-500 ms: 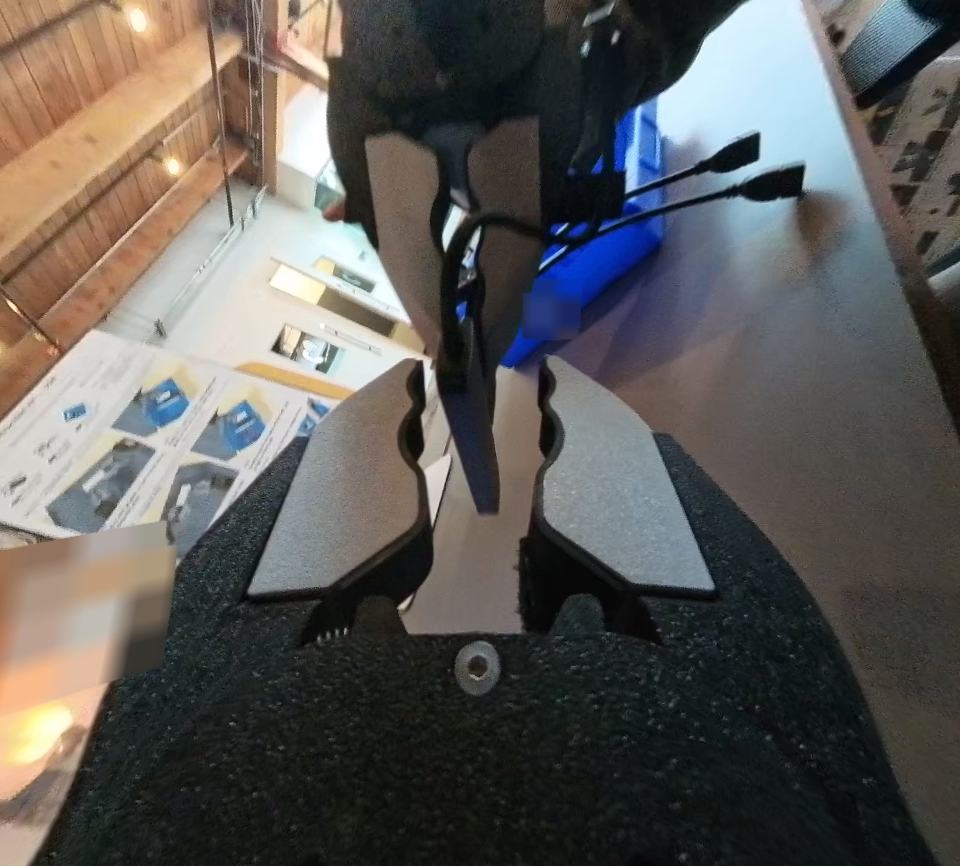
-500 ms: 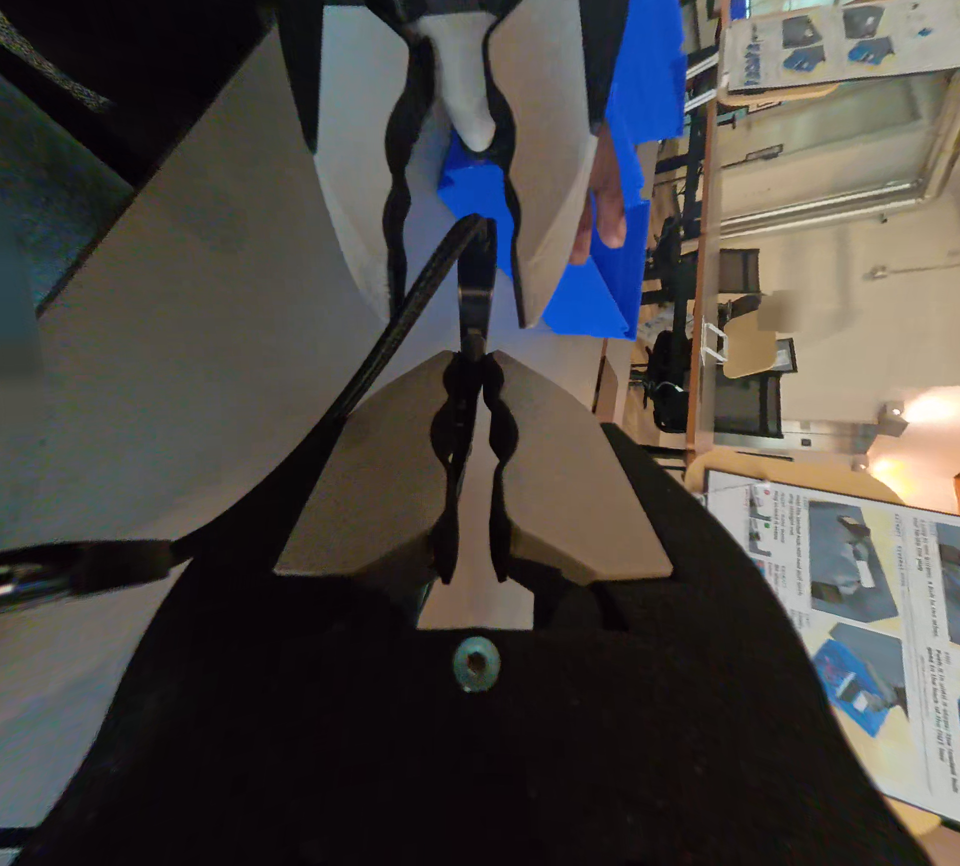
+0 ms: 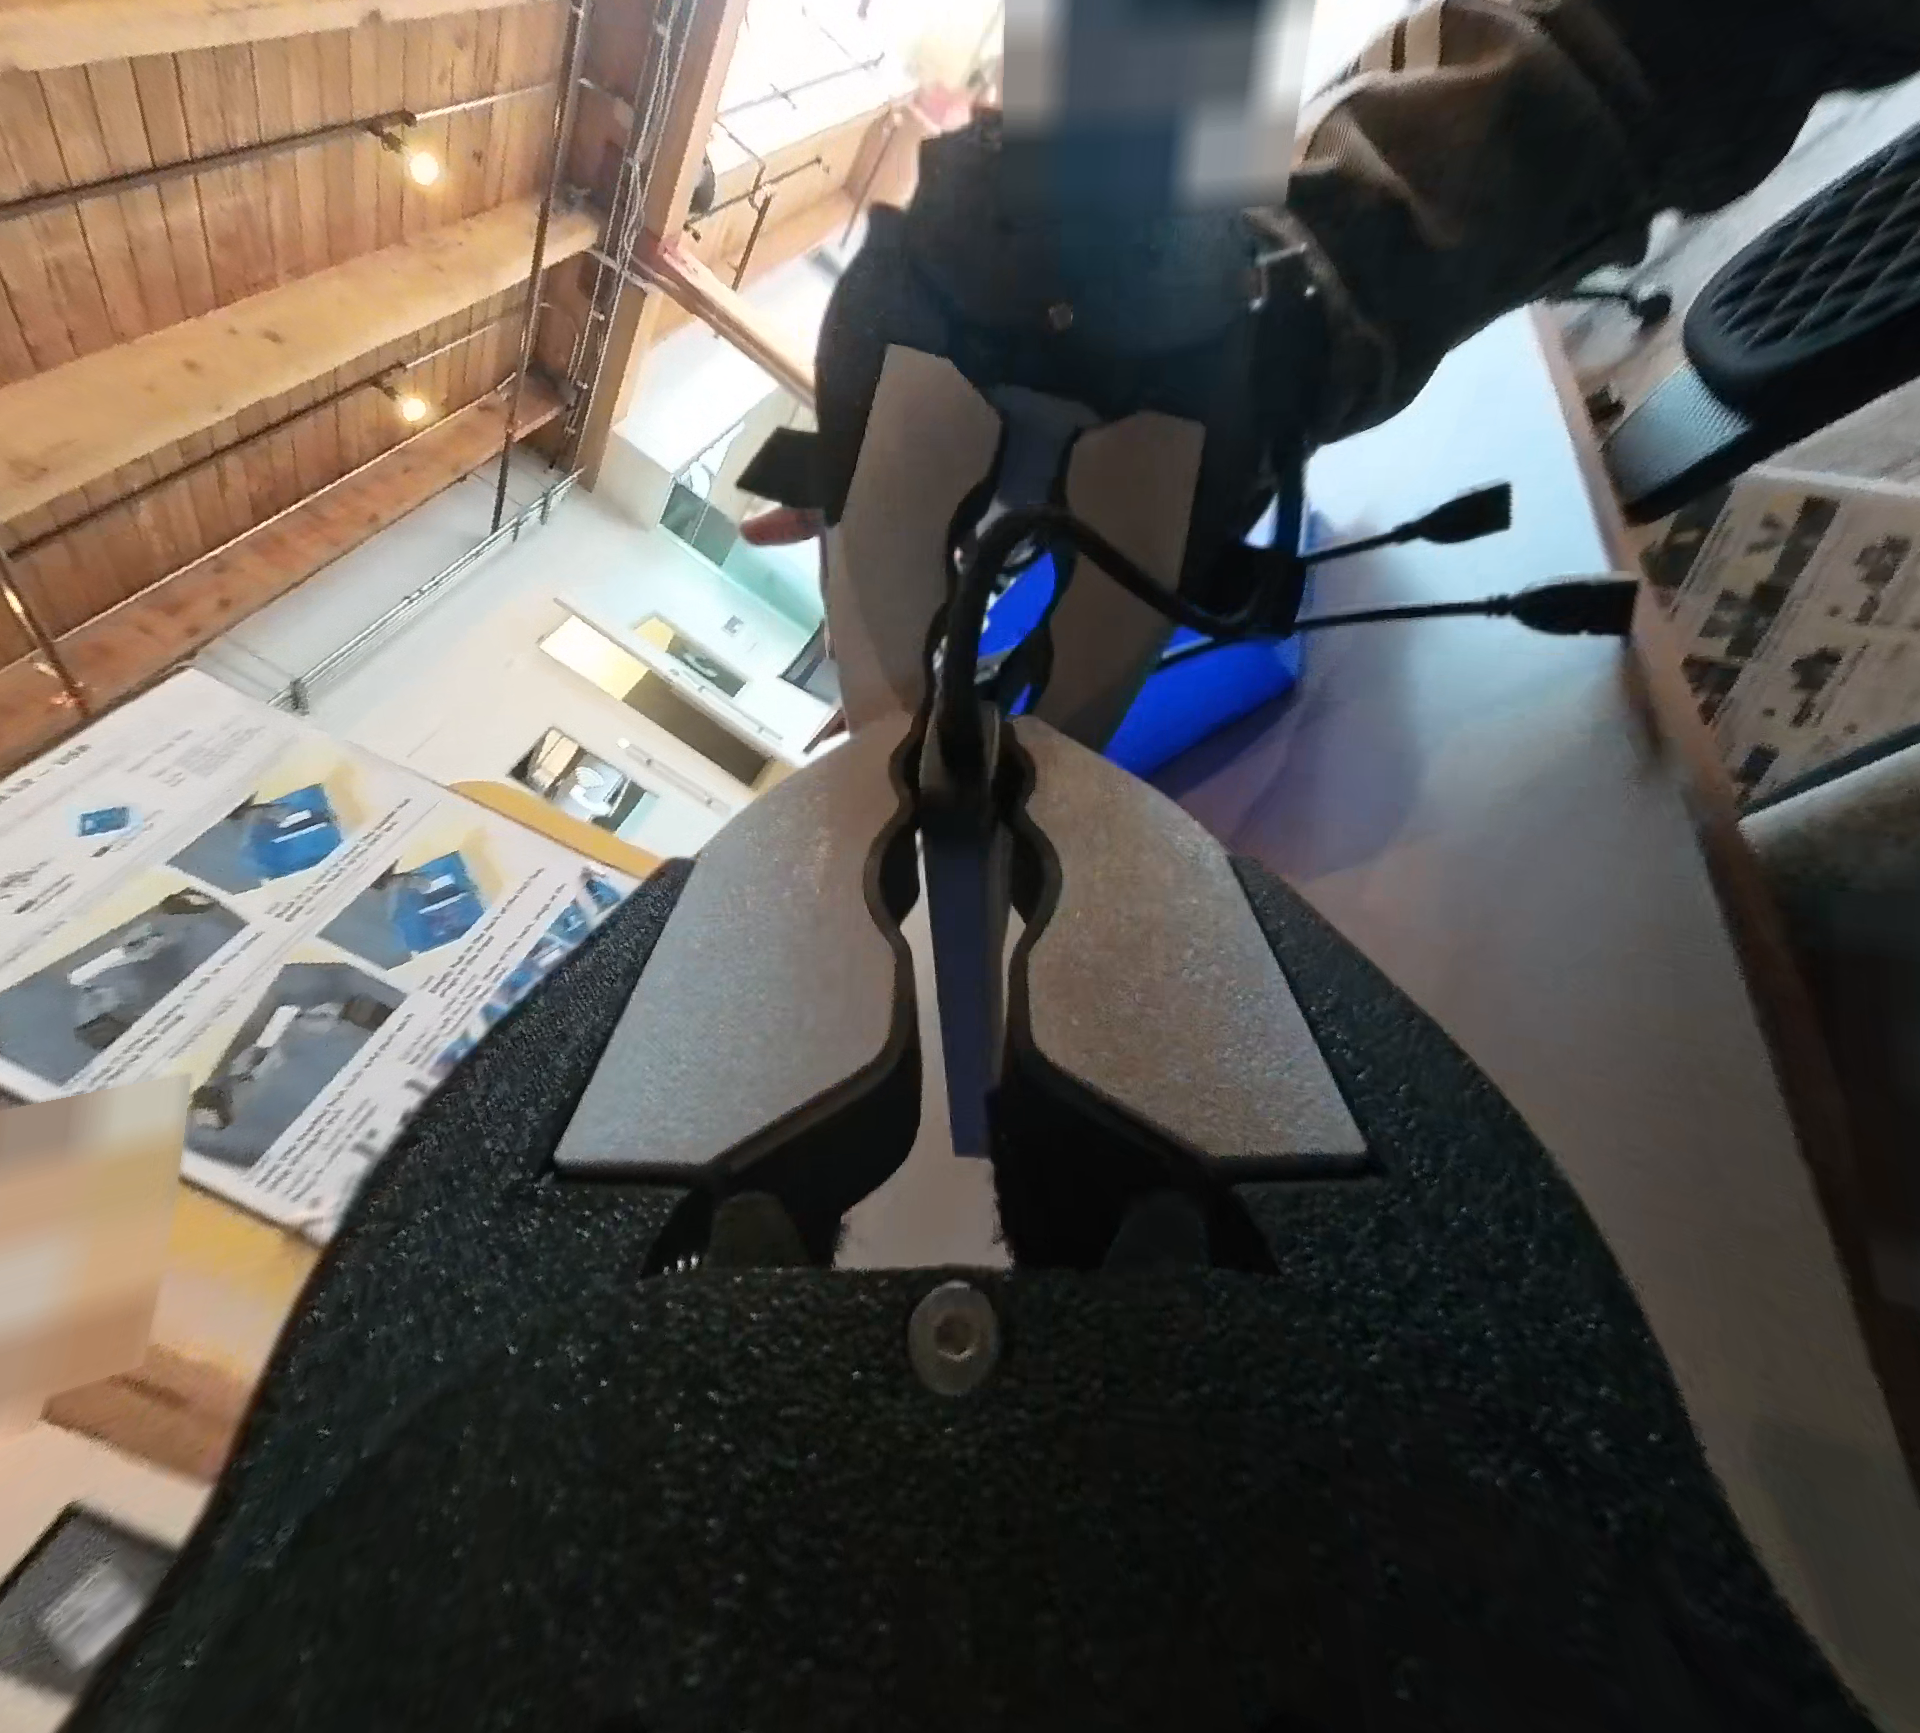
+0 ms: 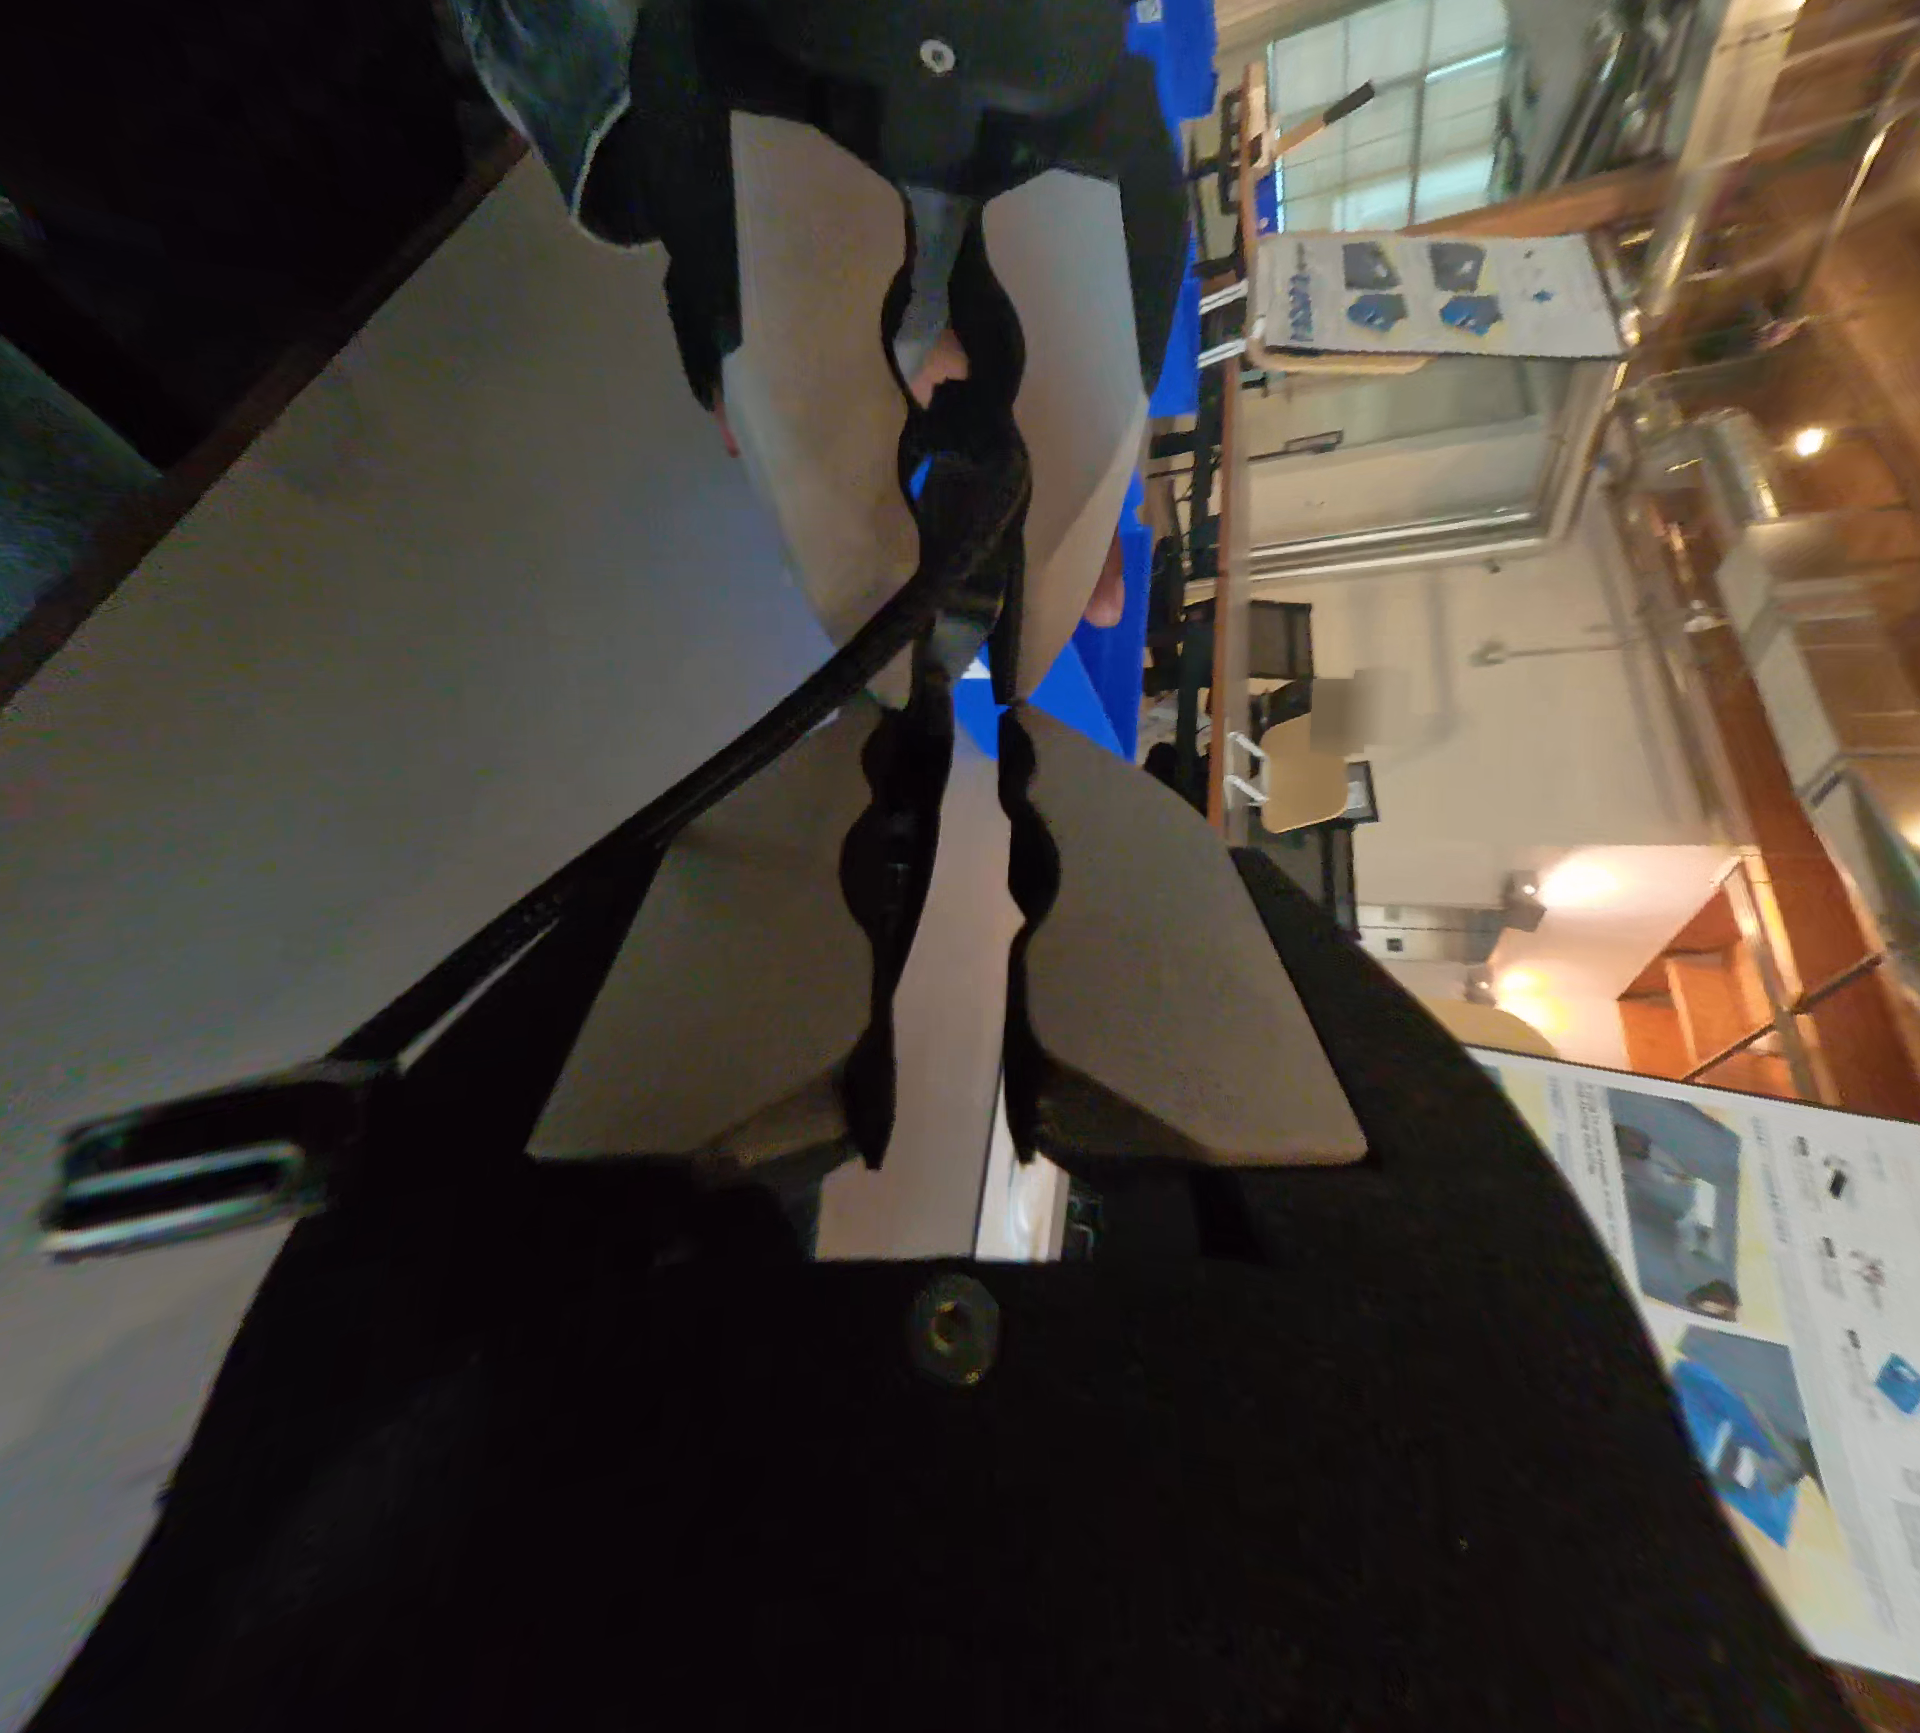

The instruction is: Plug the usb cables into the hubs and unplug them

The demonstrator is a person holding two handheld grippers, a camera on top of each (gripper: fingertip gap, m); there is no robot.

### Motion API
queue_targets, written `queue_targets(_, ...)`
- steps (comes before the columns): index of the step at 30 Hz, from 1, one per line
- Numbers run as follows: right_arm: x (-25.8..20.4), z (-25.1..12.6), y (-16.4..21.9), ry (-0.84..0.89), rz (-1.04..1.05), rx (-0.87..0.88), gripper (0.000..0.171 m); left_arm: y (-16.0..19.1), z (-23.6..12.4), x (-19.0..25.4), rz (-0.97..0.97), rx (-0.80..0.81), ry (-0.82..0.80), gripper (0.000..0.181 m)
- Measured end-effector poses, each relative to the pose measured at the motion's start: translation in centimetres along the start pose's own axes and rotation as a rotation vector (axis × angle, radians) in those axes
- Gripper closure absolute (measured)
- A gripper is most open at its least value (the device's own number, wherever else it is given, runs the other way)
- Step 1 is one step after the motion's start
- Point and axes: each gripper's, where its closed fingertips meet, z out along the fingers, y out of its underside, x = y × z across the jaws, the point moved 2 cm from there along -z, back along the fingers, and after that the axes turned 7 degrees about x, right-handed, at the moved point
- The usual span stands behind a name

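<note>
Left wrist view: the left gripper is clenched on a thin, dark, slab-like USB hub, its long axis running along the fingers. Two black cables with female USB ends point toward the desk's right edge.

Right wrist view: the right gripper stands released, fingers apart. One black cable crosses the left finger; its metal plug points left.

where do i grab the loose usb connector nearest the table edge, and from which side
Take the usb connector by its boxy black shell, not the thin cable. It points away from the blue bin with the cable behind it, so come from above the table, probably pinching across its narrow sides.
</note>
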Motion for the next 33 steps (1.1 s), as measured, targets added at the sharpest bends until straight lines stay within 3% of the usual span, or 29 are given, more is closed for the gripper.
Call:
queue_targets(4, -0.5, -0.1, -0.7, -0.018, 0.019, 0.028, 0.163, -0.7, -0.2, 0.2, -0.014, 0.060, 0.003, 0.169)
queue_targets(14, -0.5, 0.0, -0.5, -0.030, -0.046, -0.026, 0.163, -0.6, -0.2, 0.3, 0.058, 0.019, -0.024, 0.169)
queue_targets(33, 1.3, 1.9, -1.7, -0.017, -0.028, 0.080, 0.163, -1.3, -2.1, -1.7, 0.082, -0.043, -0.117, 0.167)
